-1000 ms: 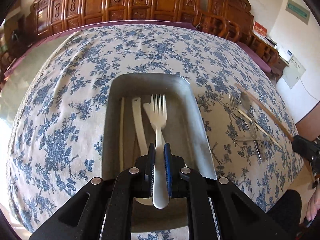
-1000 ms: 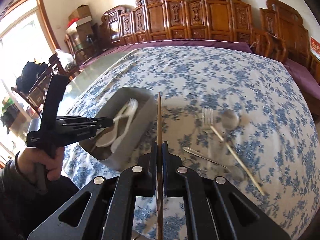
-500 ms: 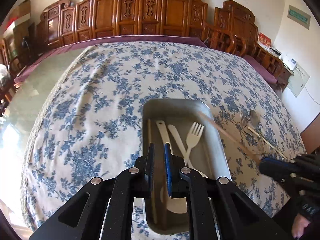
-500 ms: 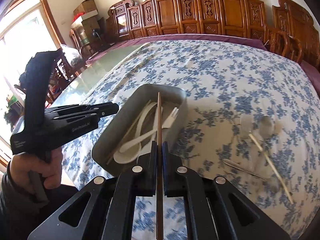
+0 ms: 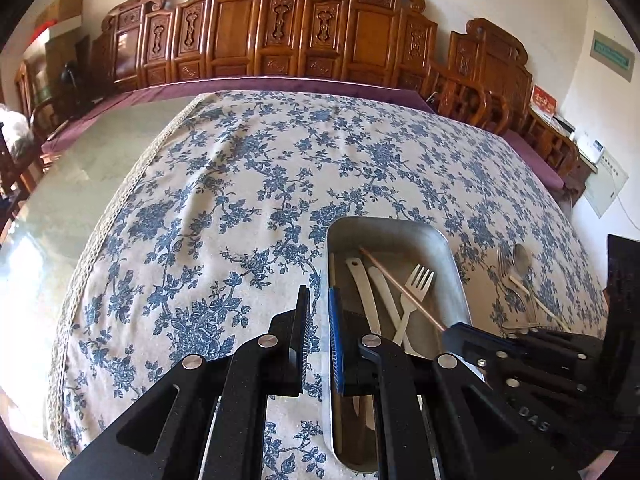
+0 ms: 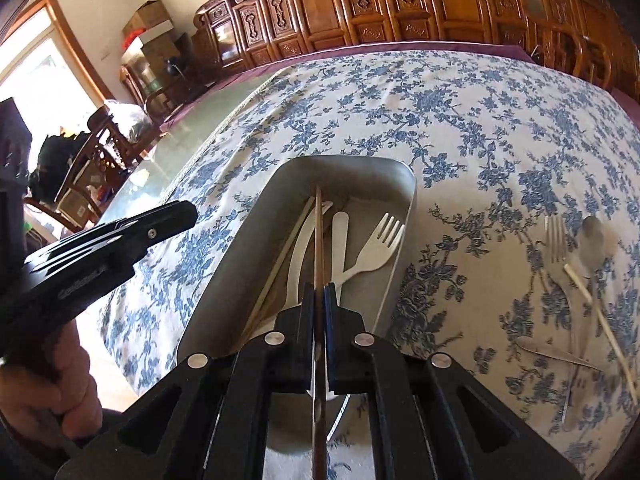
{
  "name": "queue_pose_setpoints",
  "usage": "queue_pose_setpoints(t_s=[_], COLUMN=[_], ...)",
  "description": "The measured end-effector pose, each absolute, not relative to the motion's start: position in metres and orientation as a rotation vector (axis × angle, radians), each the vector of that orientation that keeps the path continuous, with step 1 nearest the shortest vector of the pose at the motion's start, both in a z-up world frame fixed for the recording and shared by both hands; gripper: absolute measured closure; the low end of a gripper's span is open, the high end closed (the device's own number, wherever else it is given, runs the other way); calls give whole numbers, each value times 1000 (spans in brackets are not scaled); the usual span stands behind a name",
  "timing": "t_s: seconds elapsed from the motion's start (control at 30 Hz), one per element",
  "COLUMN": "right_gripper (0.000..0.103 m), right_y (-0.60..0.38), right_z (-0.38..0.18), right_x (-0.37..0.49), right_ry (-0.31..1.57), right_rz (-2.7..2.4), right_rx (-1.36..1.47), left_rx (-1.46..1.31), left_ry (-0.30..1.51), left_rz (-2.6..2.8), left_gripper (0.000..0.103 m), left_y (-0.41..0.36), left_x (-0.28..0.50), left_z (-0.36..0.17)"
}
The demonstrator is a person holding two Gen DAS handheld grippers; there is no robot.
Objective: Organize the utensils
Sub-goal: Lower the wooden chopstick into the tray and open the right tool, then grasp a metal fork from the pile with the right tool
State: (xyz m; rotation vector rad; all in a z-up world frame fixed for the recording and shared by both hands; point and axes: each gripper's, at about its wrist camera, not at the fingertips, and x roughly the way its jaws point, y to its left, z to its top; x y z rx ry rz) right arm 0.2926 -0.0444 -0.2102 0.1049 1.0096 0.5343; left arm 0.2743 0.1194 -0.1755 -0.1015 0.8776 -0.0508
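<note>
Right tongs (image 6: 319, 300): clamped on a brown chopstick (image 6: 318, 236), tip reaching over the metal tray (image 6: 404, 172)
Left tongs (image 5: 318, 320): together, nothing between them, over the cloth just beside the tray's left rim
Tray: holds a white fork (image 6: 376, 248), white spoon (image 6: 298, 256) and a pale chopstick (image 6: 280, 264) along its left wall
Desk (image 5: 240, 184): wide bare flowered cloth beyond the tray
Loose: metal fork (image 6: 556, 240) and metal spoon (image 6: 596, 236) right of the tray, well apart from it

Metal tray (image 6: 404, 184) on floral cloth: white plastic fork (image 6: 376, 248), white spoons, pale chopstick inside. Brown chopstick (image 6: 319, 240) slants over tray. Metal fork (image 6: 556, 236), spoon (image 6: 596, 236) lie outside, right.
</note>
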Motion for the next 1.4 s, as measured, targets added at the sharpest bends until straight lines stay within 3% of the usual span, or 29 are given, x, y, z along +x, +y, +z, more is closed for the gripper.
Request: queue_pose_setpoints(t_s=[0.57,0.7,1.0,1.07,1.23,1.4], right_gripper=[93,93,93,79,77,68], right_y=[-95,-140,-216,-222,-233,-242], right_z=[-187,-179,-193,-201,-217,-231], right_x=[279,271,276,278,278,268], right_ry=[928,900,902,912,949,974], right_rz=[563,505,386,382,345,315], right_rx=[57,-34,-105,-123,-138,-179], left_rx=[-93,-81,-41,-31,-26,-2], left_ry=[874,861,860,865,886,898], left_rz=[-94,-130,-228,-241,-264,-286], left_gripper=[94,79,68,68,68,68], left_y=[103,86,36,28,11,-4], left_x=[272,270,267,268,270,270], left_z=[-175,-171,-171,-173,-179,-183])
